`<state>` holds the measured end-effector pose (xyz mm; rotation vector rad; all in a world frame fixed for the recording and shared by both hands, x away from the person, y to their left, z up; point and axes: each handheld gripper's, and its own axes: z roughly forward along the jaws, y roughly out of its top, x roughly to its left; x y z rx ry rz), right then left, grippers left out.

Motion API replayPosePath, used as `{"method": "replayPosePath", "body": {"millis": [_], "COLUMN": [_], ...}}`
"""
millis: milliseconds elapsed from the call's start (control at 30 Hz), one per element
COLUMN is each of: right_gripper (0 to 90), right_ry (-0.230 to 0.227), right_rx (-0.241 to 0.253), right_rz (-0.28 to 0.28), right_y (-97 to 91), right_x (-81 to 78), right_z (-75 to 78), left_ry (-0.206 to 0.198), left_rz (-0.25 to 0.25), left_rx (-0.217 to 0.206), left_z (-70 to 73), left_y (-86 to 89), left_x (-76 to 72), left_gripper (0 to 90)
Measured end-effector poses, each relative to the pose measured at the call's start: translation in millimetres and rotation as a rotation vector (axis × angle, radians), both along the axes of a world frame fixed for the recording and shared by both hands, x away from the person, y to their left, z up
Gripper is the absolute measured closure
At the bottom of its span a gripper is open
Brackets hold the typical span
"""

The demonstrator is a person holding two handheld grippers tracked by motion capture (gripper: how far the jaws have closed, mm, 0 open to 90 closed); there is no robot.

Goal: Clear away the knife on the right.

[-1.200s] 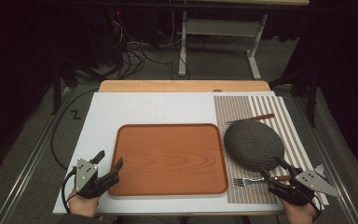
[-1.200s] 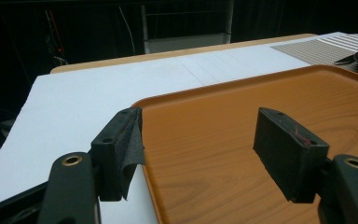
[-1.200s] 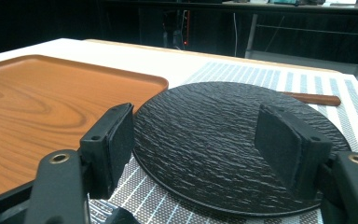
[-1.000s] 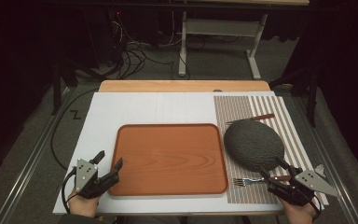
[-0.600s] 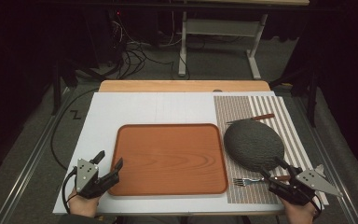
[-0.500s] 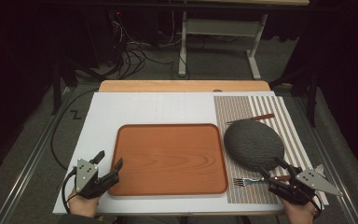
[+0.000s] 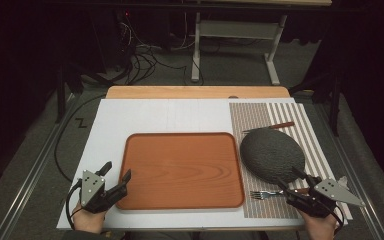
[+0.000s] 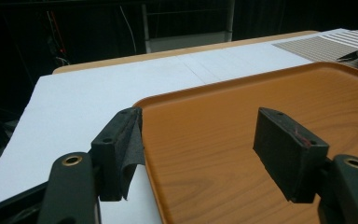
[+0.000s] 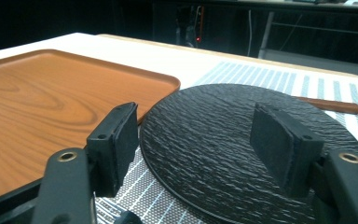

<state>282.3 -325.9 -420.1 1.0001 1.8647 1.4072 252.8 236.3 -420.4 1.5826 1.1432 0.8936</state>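
My right gripper (image 7: 291, 182) jaws wide, just been closing slightly, nothing gripped, at dark plate (image 7: 272, 155); left gripper (image 7: 115, 177) open over tray (image 7: 182, 167) corner

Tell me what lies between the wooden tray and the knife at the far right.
In the high view, the dark slate plate on the striped placemat lies between the wooden tray and the knife.

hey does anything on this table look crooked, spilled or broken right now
Nothing spilled or broken. The dark plate sits partly over the knife at its far rim, hiding most of the blade. The fork lies sideways along the plate's near edge. The wooden tray sits square and bare.
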Motion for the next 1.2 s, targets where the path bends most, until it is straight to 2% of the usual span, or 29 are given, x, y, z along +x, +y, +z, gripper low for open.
{"method": "replayPosePath", "body": {"millis": [400,567,967,1200], "right_gripper": [35.7,35.9,35.7,35.7], "right_ry": [0.018,0.013,0.022,0.025], "right_rx": [-0.004,-0.014,0.005,-0.002], "right_rz": [0.041,0.04,0.02,0.026], "right_y": [4.4,2.3,-3.2,-3.9], "right_x": [8.4,12.2,26.6,32.1], "right_z": [2.5,5.5,10.3,13.2], "left_ry": [0.002,0.002,0.002,0.003], "left_rz": [0.0,0.003,0.015,0.016], "left_rx": [0.004,0.005,0.009,0.009], "left_z": [-0.5,-0.5,-0.7,-0.9], "left_y": [-0.6,-0.5,-0.3,-0.3], "left_x": [0.6,0.7,1.4,1.9], "left_gripper": [32.9,32.9,32.9,33.0]}}
